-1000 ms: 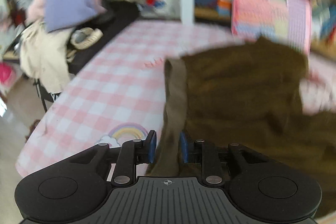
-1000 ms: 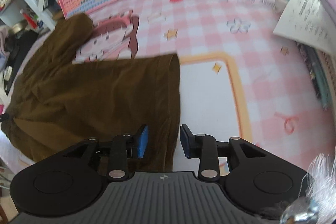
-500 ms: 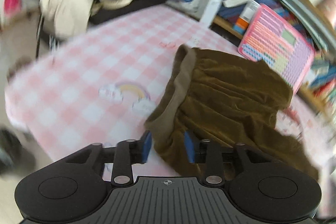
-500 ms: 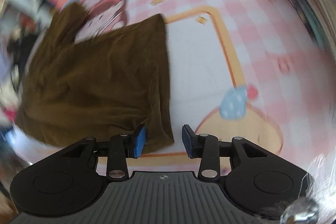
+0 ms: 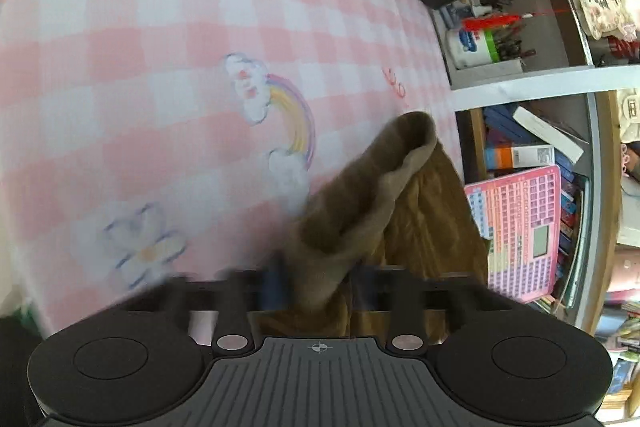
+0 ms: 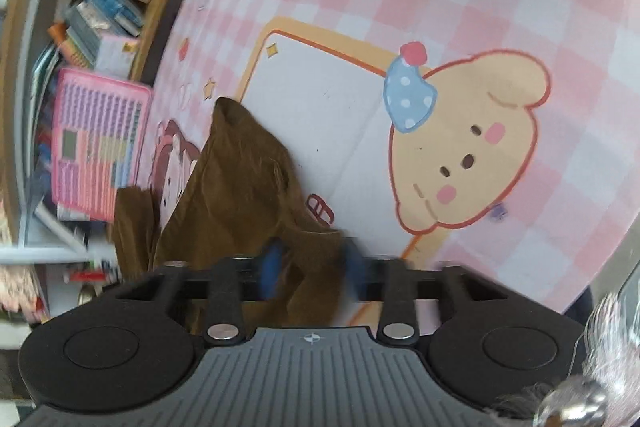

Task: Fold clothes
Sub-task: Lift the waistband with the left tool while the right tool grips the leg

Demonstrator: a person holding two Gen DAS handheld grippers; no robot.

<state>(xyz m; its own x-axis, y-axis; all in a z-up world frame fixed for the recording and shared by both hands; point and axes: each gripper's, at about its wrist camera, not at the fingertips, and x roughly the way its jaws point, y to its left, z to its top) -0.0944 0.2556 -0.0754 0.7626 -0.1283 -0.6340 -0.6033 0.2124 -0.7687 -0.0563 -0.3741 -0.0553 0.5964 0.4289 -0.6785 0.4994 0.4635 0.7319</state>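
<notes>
on the pink checked table cover (image 5: 168,39) i have the brown garment (image 5: 384,203) bunched up, lifted at its near end and trailing off toward the far right. my left gripper (image 5: 316,287) has the lighter waistband edge (image 5: 400,167) running down between its fingers; the fingers are motion-blurred, so i cannot tell whether they are clamped on the fabric or just either side of it. left view: the printed rainbow with clouds (image 5: 280,115) sits just left of the garment, and a flower print (image 5: 148,247) is near left. far right i see a shelf unit (image 5: 532,79) with books, jars and a white tub, and a pink toy keyboard (image 5: 524,231) standing just beside the garment's right edge. right view: my right gripper (image 6: 314,271) has a fold of the same garment (image 6: 248,179) between its blue pads (image 6: 272,267). they are set fairly wide with cloth in the gap, also blurred, so i cannot tell if there's a real grip. the fabric rises from the gripper to a peak near the far left, over the white panel of the mat. the cartoon dog with blue hat (image 6: 468,143) is clear to the right of it, and a brown character print (image 6: 176,163) is partly covered on the left. the pink toy keyboard (image 6: 100,147) leans against the shelf at far left.
</notes>
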